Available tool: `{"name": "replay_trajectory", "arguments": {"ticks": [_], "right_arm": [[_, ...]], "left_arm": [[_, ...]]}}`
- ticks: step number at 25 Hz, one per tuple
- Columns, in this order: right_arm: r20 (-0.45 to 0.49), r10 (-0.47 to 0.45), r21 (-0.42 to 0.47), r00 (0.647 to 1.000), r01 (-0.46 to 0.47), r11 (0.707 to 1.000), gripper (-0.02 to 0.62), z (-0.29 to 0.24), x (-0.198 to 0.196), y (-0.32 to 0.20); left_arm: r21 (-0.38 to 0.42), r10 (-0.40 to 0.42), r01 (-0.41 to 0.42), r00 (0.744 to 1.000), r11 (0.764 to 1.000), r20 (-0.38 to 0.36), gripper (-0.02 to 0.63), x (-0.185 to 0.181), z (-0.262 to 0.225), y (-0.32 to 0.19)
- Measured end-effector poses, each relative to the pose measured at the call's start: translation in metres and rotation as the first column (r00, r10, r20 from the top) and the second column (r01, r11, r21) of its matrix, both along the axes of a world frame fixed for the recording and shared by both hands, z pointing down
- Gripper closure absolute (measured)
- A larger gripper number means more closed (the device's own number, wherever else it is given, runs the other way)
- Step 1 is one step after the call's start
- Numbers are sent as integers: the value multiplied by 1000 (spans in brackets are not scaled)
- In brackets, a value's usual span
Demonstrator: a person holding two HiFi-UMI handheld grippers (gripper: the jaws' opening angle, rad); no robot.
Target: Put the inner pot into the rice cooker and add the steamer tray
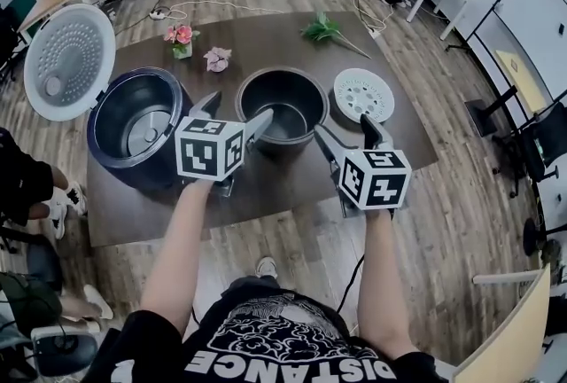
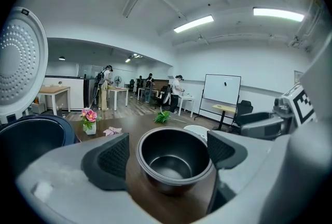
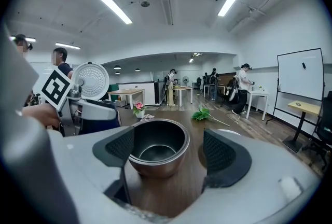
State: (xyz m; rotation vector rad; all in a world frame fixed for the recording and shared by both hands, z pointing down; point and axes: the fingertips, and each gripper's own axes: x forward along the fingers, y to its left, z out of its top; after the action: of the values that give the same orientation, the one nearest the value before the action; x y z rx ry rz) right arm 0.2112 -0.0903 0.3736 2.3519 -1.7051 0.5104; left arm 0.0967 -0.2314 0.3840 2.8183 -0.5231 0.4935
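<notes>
Both the left gripper [image 1: 241, 106] and right gripper [image 1: 344, 125] hold fingers wide, empty, facing the inner pot [image 1: 285, 99]; shirt [image 1: 266, 344] reads "DISTANCE"

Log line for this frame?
pre-grasp | left gripper open | right gripper open | inner pot on table | rice cooker open | steamer tray beside pot

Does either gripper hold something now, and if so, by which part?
Nothing is held. The left gripper and the right gripper both have their jaws apart, not closed on the inner pot, which stands on the table.
</notes>
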Motion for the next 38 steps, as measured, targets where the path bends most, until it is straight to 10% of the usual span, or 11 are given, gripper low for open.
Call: {"name": "replay_trajectory", "arguments": {"ticks": [20, 38], "right_arm": [[1, -66, 4, 998, 66, 998, 190, 14, 26, -60], [27, -294, -26, 955, 295, 955, 192, 28, 64, -136]], "left_arm": [[1, -62, 62, 998, 998, -9, 133, 15, 10, -47], [-24, -287, 287, 958, 957, 32, 133, 20, 24, -86]]}}
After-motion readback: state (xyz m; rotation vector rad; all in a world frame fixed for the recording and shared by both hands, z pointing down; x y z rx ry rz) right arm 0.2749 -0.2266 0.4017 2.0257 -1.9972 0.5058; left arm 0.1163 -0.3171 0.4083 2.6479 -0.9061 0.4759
